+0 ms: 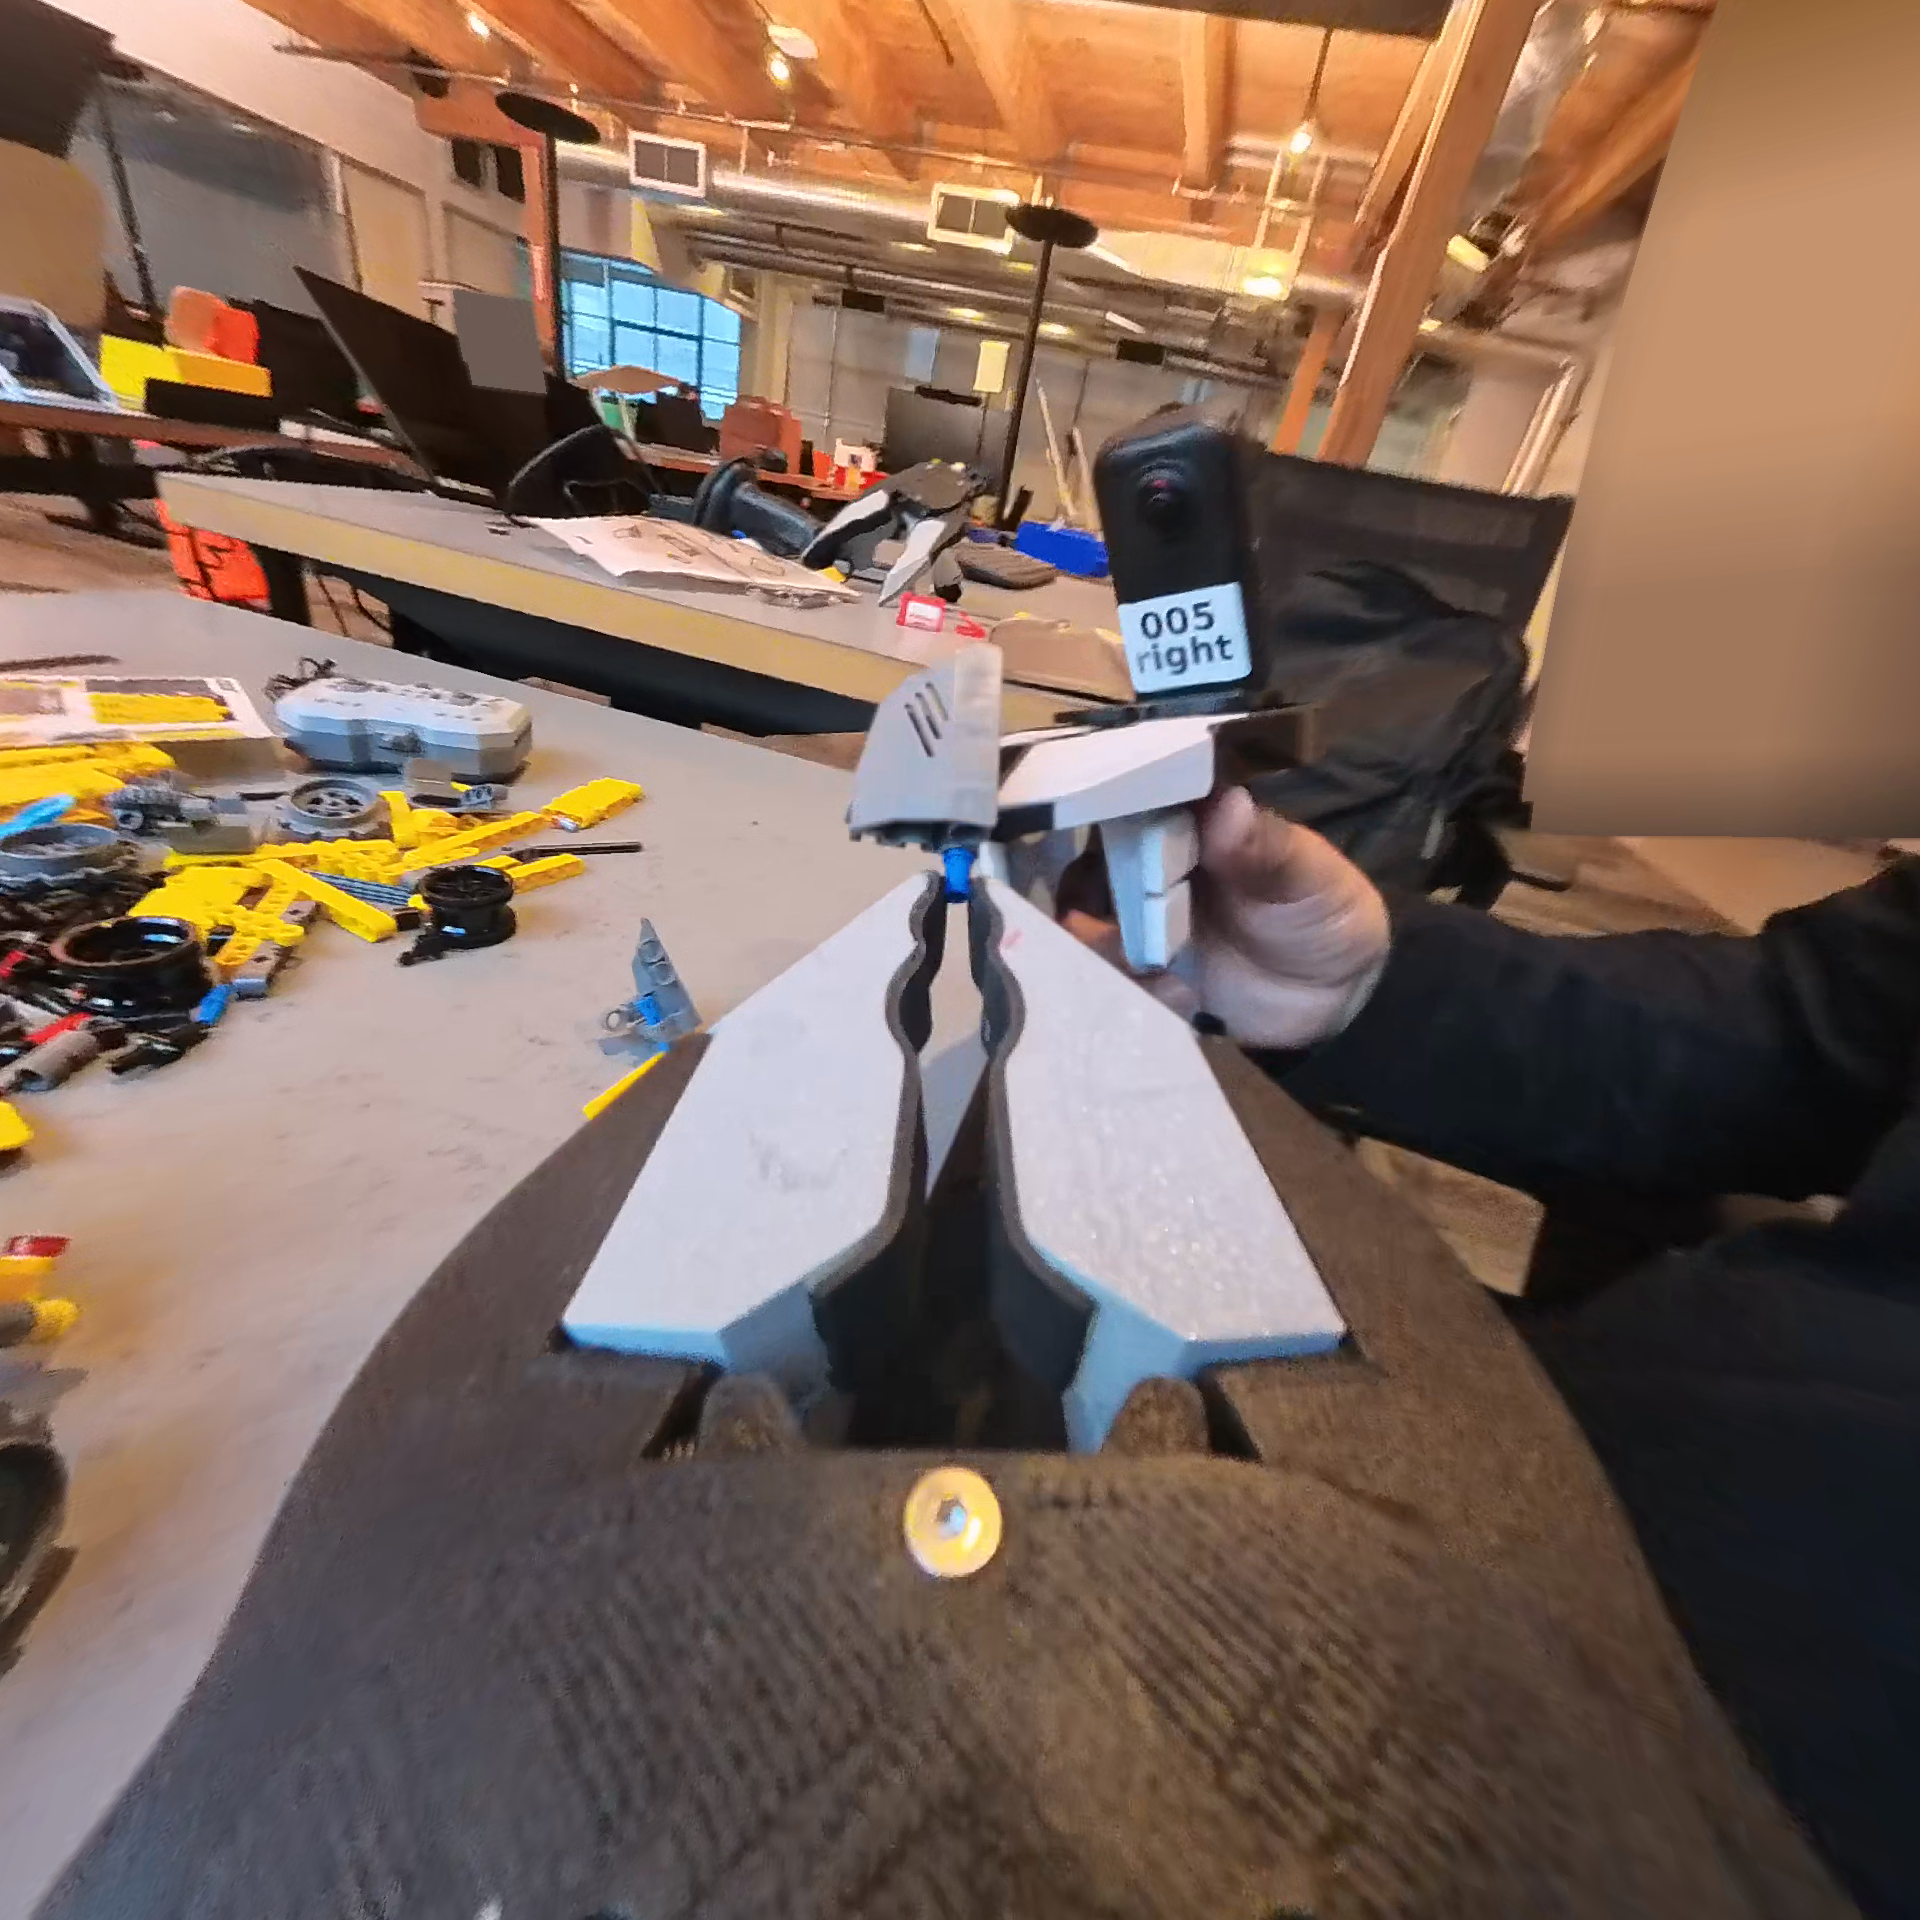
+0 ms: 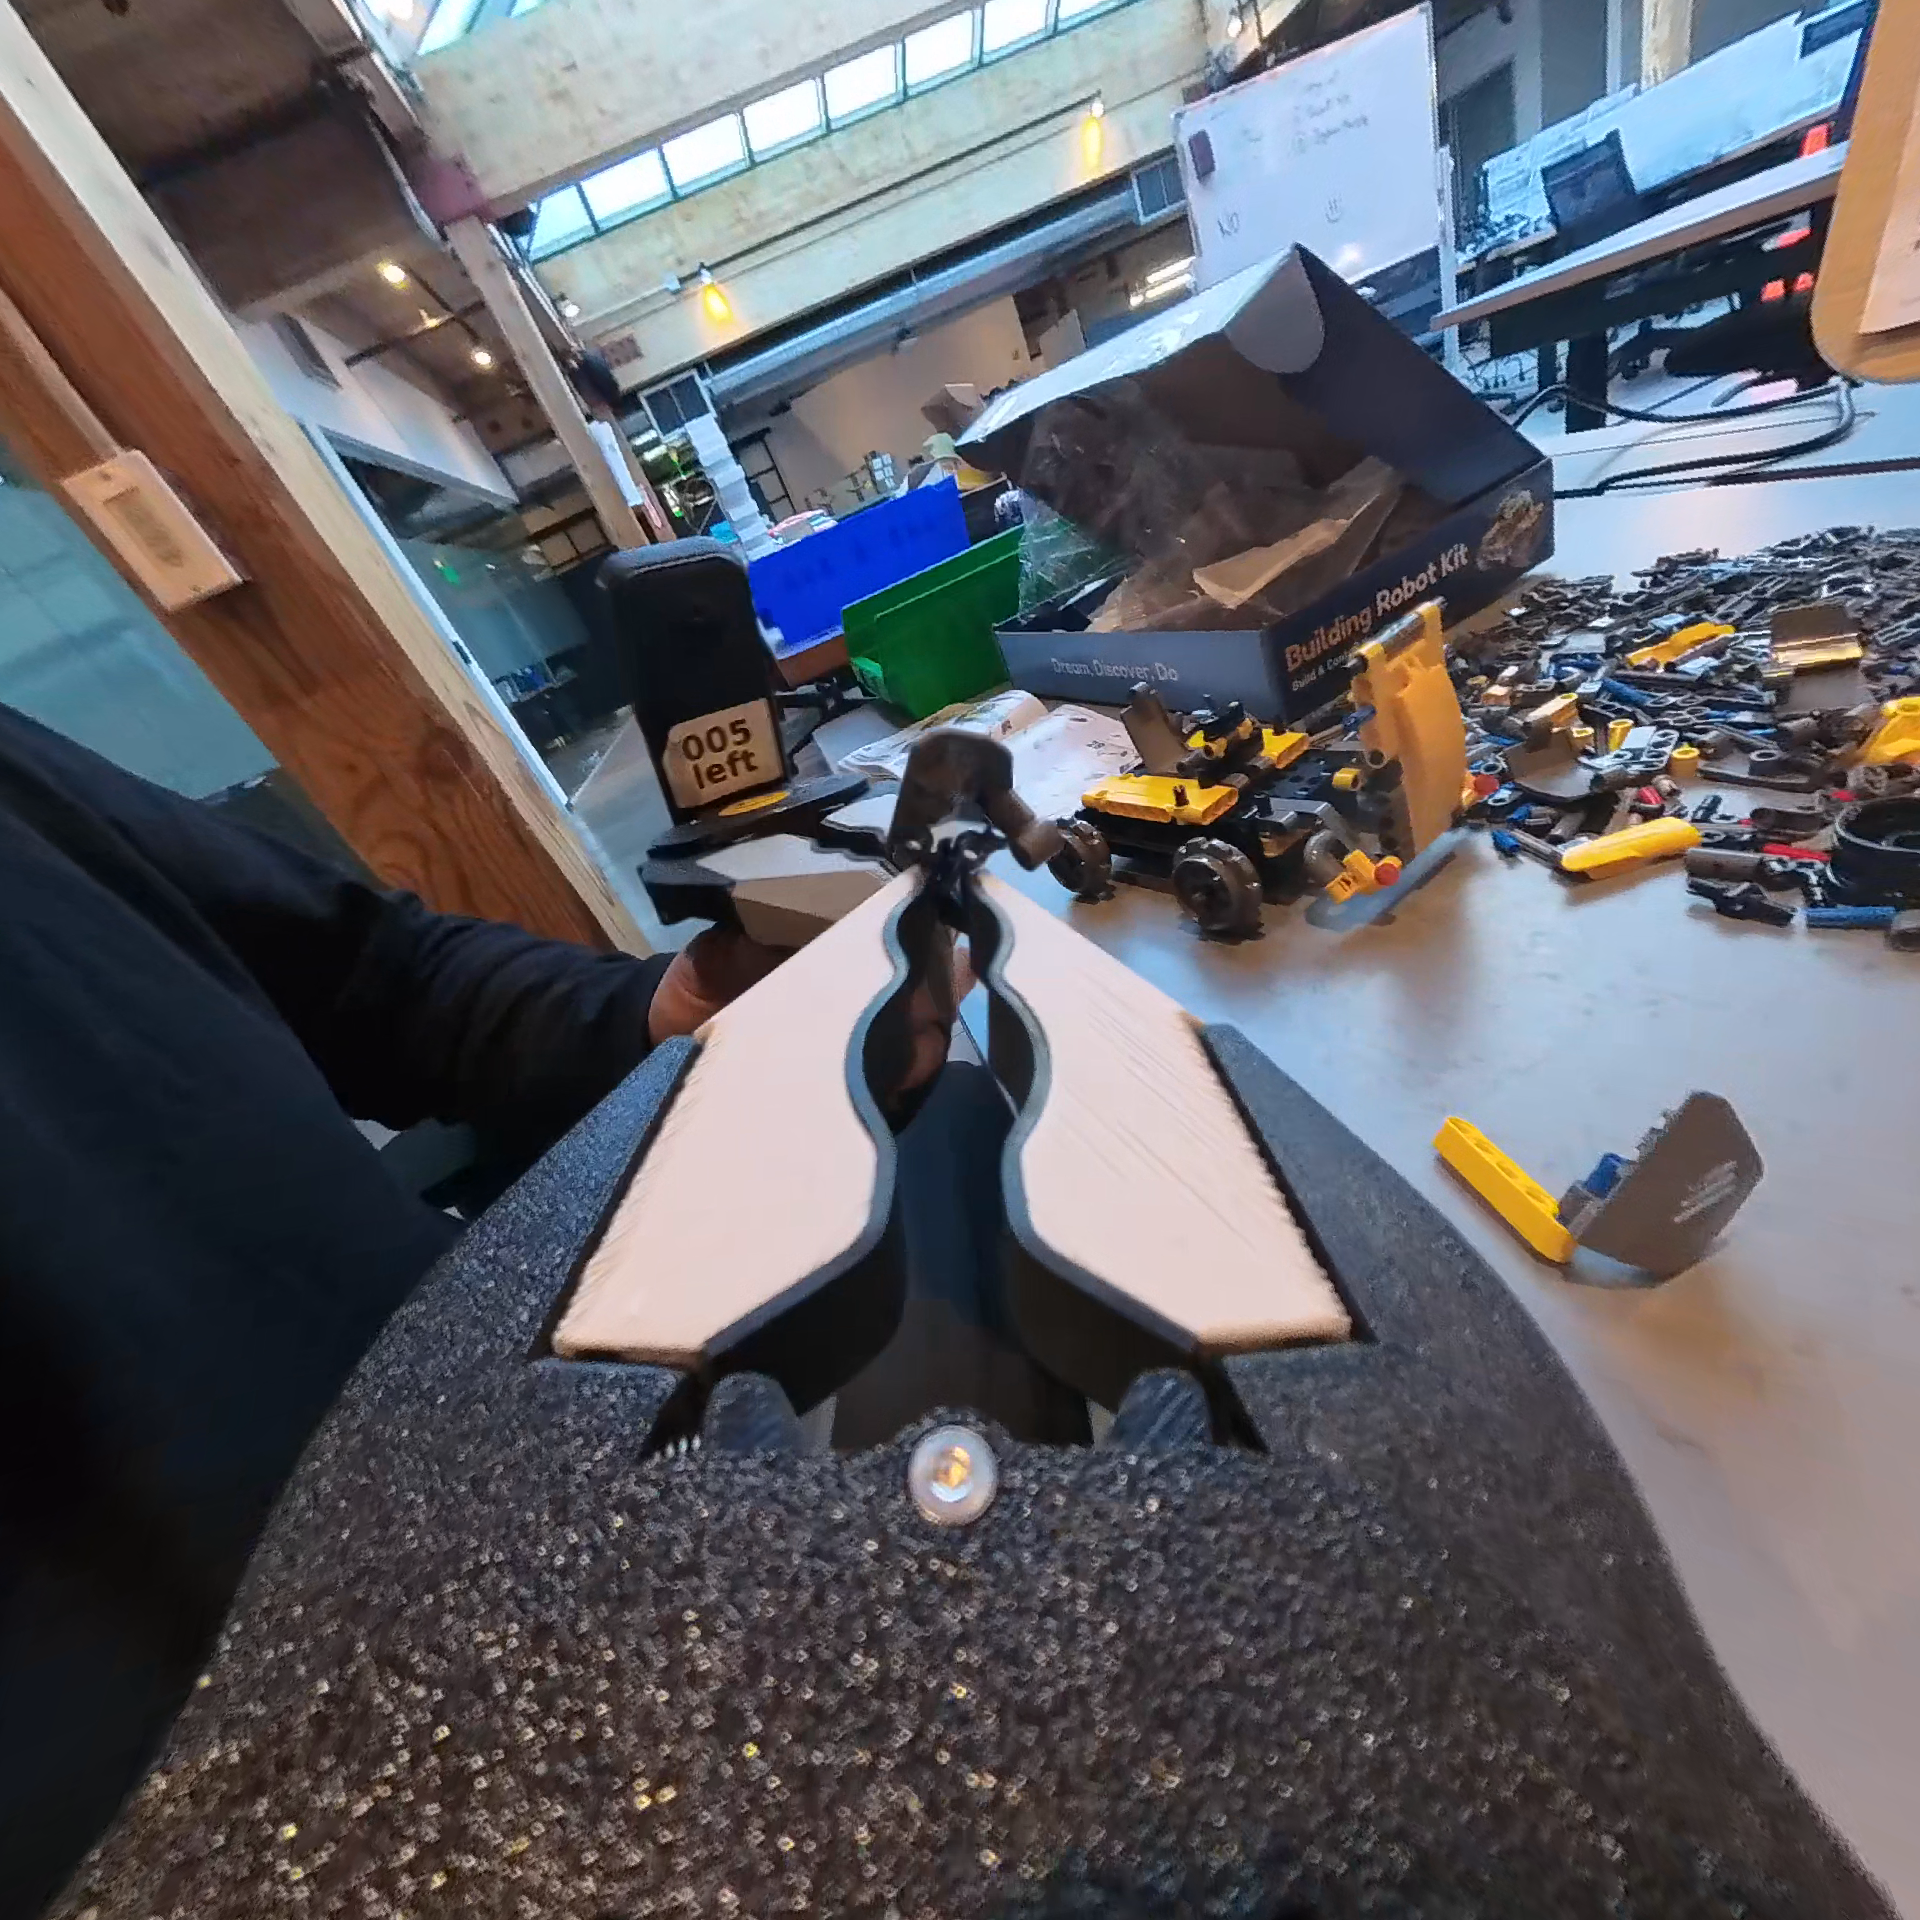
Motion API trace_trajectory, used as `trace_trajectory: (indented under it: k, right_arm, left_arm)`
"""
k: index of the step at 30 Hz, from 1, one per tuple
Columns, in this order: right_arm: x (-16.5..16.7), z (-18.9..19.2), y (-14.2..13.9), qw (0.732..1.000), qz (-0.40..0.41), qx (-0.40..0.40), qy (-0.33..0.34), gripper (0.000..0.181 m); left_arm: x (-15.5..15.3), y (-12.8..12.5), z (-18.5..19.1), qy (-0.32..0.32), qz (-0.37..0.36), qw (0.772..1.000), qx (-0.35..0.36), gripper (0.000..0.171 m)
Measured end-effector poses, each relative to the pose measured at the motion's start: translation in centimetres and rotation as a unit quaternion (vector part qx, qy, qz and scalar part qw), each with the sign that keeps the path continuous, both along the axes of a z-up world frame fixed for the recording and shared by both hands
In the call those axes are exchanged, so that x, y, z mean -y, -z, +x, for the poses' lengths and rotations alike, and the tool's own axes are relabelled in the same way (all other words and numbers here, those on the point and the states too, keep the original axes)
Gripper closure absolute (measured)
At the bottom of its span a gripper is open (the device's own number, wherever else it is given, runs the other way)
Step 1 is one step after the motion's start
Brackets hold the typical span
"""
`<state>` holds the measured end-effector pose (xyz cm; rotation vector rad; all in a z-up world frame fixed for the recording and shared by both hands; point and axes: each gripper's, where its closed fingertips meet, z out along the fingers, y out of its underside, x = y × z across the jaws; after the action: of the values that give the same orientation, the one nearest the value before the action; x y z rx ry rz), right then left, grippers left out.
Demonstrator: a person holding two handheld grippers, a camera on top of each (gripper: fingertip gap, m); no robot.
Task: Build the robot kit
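Note:
My left gripper (image 1: 956, 896) is shut on a small blue pin (image 1: 956, 871), pinched upright at the fingertips above the grey table (image 1: 416, 1143). The pin's top meets the underside of a grey panel piece (image 1: 925, 758). My right gripper (image 2: 951, 883) is shut on that same dark grey panel piece (image 2: 954, 790) and holds it in the air. The right gripper also shows in the left wrist view (image 1: 1013, 805), coming in from the right with a hand (image 1: 1278, 935) on its grip. The two grippers' tips nearly touch.
Loose yellow and black building parts (image 1: 260, 883), a grey hub block (image 1: 405, 717) and a small grey-blue assembly (image 1: 649, 987) lie to the left. A partly built yellow-black vehicle (image 2: 1247, 821), an open dark box (image 2: 1299, 540), a parts pile (image 2: 1714, 707) and a yellow beam with a grey panel (image 2: 1600, 1195) lie to the right. Less than 4 cm separates the two grippers' tips. About 35 centimetres separates my right fingertips from the grey hub block (image 1: 405, 717).

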<state>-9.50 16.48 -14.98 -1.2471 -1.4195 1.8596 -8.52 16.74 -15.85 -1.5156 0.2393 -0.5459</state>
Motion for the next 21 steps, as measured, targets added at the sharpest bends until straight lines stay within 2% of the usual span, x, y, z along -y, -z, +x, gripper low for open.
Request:
trace_trajectory:
  k: [4, 7, 11, 21]
  right_arm:
    - [0.2, 0.2, -0.2, 1.000, 0.005, -0.009, -0.004, 0.175]
    - [0.3, 0.2, 0.1, 1.000, 0.027, -0.003, 0.004, 0.167]
    - [0.5, 0.3, 0.2, 0.999, 0.040, -0.008, 0.009, 0.174]
    - [0.3, 0.1, 1.4, 0.999, 0.051, 0.012, 0.010, 0.174]
  left_arm:
    - [0.0, 0.2, 0.4, -0.002, -0.002, 1.000, -0.017, 0.169]
    - [0.0, 0.4, 0.7, -0.003, -0.007, 0.999, -0.033, 0.169]
    - [-0.1, 0.6, 0.7, -0.010, -0.008, 0.999, -0.048, 0.169]
    - [-0.7, 2.5, 0.7, -0.017, -0.059, 0.993, -0.106, 0.169]
